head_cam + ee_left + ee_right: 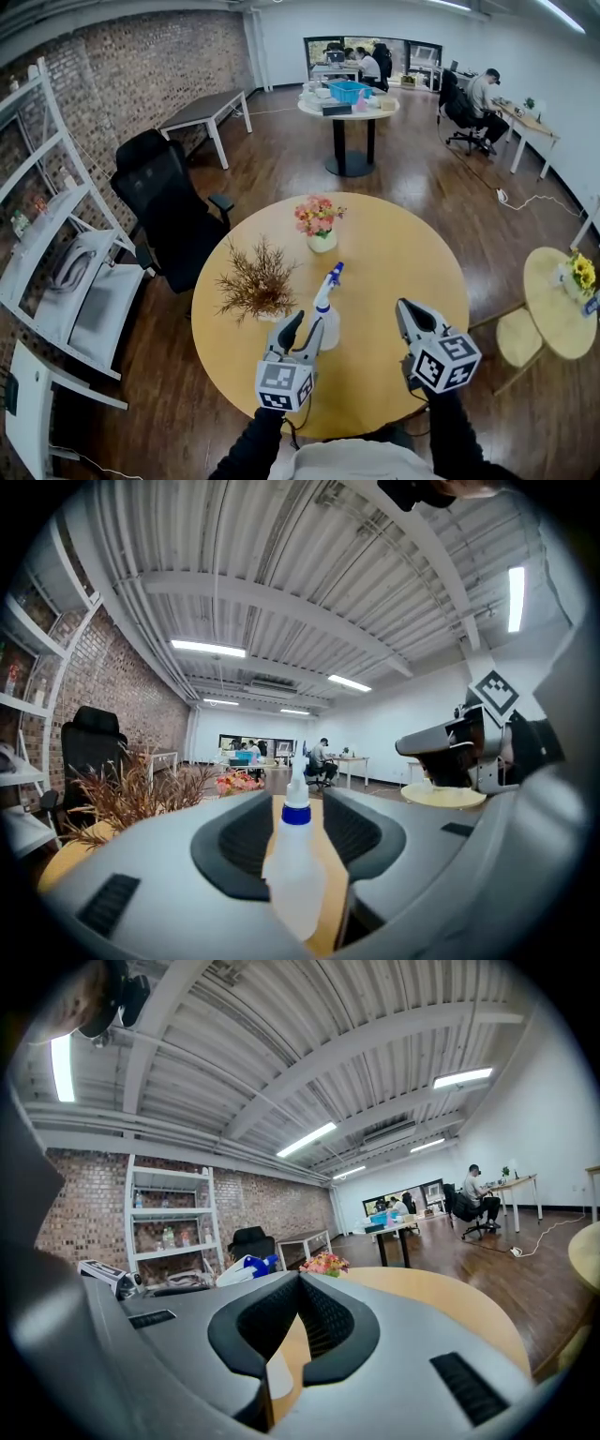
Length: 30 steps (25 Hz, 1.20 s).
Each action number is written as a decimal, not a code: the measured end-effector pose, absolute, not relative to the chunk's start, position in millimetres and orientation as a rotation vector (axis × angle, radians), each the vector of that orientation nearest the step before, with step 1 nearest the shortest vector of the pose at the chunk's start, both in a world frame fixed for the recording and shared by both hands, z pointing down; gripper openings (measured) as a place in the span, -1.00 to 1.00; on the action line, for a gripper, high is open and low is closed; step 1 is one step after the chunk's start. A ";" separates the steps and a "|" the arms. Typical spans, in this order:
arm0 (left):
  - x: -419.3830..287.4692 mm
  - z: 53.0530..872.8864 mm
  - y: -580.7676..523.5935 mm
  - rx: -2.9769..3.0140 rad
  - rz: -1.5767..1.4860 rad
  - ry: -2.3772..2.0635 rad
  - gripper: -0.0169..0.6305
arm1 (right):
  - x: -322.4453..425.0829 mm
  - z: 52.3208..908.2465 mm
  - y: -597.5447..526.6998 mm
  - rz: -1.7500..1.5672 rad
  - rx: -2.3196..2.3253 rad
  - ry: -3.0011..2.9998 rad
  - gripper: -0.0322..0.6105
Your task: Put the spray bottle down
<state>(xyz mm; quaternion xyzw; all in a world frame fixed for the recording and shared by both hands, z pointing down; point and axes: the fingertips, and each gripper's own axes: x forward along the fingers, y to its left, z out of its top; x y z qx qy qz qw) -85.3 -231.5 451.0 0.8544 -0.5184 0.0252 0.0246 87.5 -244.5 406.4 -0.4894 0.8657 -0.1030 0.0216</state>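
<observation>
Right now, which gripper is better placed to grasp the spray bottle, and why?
Left. The spray bottle stands upright on the table between the left gripper's open jaws. The right gripper is shut and off to one side.

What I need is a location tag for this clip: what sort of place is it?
Most likely an open-plan office: people sit working at desks along the far wall, a black office chair stands by the round table, and long ceiling lights run overhead.

Brick wall [141,66], wooden floor [441,197], black chair [169,211]
</observation>
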 end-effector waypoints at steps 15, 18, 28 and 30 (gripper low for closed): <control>-112.8 443.9 -203.2 2.480 0.159 -1.554 -0.97 | 69.5 395.8 -229.7 -0.242 -1.462 2.679 -0.97; -112.7 443.6 -202.5 2.483 0.160 -1.547 -0.97 | 67.5 398.5 -228.9 -0.242 -1.463 2.691 -0.97; -110.3 443.4 -199.2 2.486 0.170 -1.528 -0.97 | 61.6 399.6 -225.4 -0.229 -1.442 2.725 -0.97; -110.5 443.6 -199.7 2.486 0.173 -1.528 -0.97 | 60.8 399.9 -225.8 -0.229 -1.439 2.727 -0.97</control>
